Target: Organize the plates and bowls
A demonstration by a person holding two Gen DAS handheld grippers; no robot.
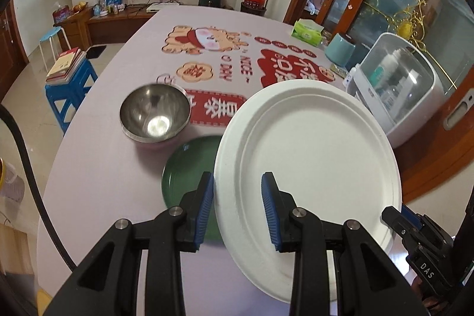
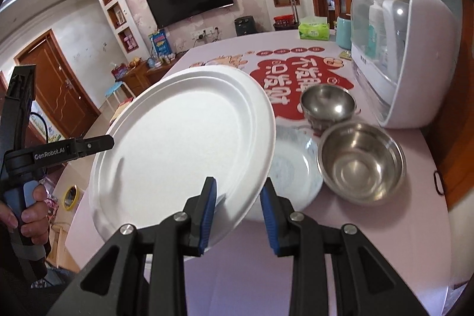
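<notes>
So the big white plate (image 1: 308, 156) is being carried by both grippers at once, lifted off the surface (image 1: 118, 182) and tipped a fair bit, with its far edge raised. The left gripper (image 1: 237, 209) has its jaws closed on the plate's near left rim, one blue pad on top and one underneath. The right gripper (image 2: 238, 212) is clamped on the opposite rim in the same way, so the plate is pinched at two edges with nothing supporting the middle.

Under and beside it, a green plate (image 1: 189, 168) sits on the surface just left of the white one, with a steel bowl (image 1: 154, 116) a little farther off. In the right wrist view a glass dish (image 2: 293, 168) is seen just past the plate's right edge, a larger steel bowl (image 2: 361, 165) right of it, and a smaller steel bowl (image 2: 327, 102) beyond, near the white sterilizer cabinet (image 2: 406, 55).

To do this step well, both grips should probably be kept at even pressure and the two hands moved together, since a thin plate like this looks like it could flex or slip out if one side gets ahead. The tilt is best levelled before it's lowered onto another plate, likely the green one.

Pose-wise, both grippers are angled steeply down toward the surface. A hand (image 2: 28, 209) is seen wrapped round the left handle.
</notes>
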